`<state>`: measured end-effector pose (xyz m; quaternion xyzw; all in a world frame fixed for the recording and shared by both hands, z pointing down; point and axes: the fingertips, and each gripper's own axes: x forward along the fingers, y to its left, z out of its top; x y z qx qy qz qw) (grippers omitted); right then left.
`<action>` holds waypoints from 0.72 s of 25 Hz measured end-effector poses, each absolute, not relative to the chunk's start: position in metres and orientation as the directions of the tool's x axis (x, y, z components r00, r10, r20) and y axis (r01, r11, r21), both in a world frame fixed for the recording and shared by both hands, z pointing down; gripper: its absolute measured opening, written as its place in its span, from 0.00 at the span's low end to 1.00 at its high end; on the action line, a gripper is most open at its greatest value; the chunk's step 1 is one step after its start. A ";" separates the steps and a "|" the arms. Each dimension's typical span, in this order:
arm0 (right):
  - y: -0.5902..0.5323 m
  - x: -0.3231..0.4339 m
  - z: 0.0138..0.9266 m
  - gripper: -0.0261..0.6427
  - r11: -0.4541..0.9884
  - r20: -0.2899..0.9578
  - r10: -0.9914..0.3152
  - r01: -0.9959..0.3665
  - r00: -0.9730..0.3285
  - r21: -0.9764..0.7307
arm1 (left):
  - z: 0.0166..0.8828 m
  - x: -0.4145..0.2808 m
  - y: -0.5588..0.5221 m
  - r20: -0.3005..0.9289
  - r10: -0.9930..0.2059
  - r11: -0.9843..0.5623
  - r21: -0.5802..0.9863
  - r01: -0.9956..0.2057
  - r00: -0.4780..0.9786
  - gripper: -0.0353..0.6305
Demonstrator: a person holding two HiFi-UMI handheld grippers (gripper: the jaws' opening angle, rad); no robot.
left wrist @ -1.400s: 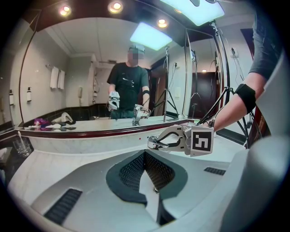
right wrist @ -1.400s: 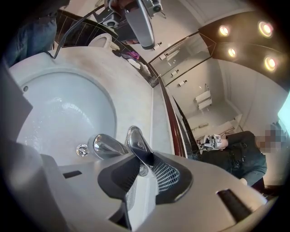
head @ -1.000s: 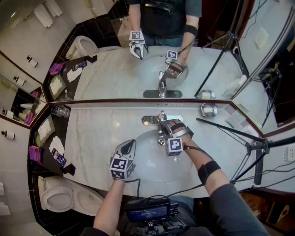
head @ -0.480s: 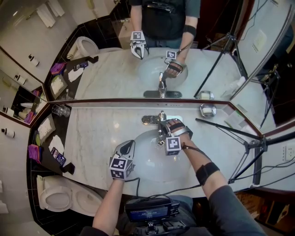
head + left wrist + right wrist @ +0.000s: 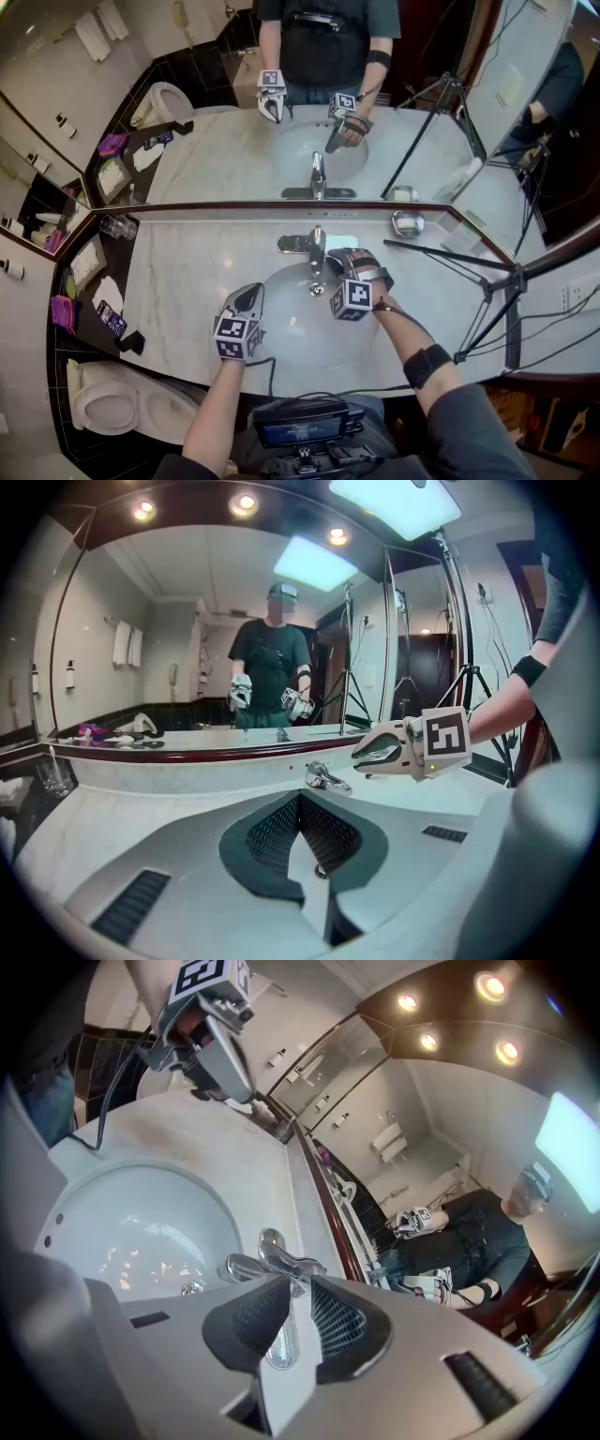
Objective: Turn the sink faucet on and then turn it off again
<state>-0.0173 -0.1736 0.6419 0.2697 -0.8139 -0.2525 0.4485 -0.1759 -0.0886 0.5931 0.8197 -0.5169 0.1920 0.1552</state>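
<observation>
Gripping the faucet lever (image 5: pixel 284 1262) at the far rim of the sink (image 5: pixel 291 339), my right gripper (image 5: pixel 328 274) has its jaws narrowly apart. They have just been closing, and the pads sit on the chrome handle between them. My left gripper (image 5: pixel 250 294) hangs over the sink's near left edge, jaws pressed together on nothing, well apart from the faucet (image 5: pixel 317 251).

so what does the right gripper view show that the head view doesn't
Only the right gripper view: the right gripper with tongs closed on the chrome faucet lever, and round ceiling spotlights. Only the head view: the white toilet and black tripod. Both: the white oval sink basin and the left gripper.
</observation>
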 end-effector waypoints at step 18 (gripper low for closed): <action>-0.111 0.068 0.577 0.07 0.541 0.482 -0.765 -0.833 -0.428 0.118 | 0.572 -0.174 -0.063 0.430 -0.793 -0.443 0.082 -0.893 0.433 0.06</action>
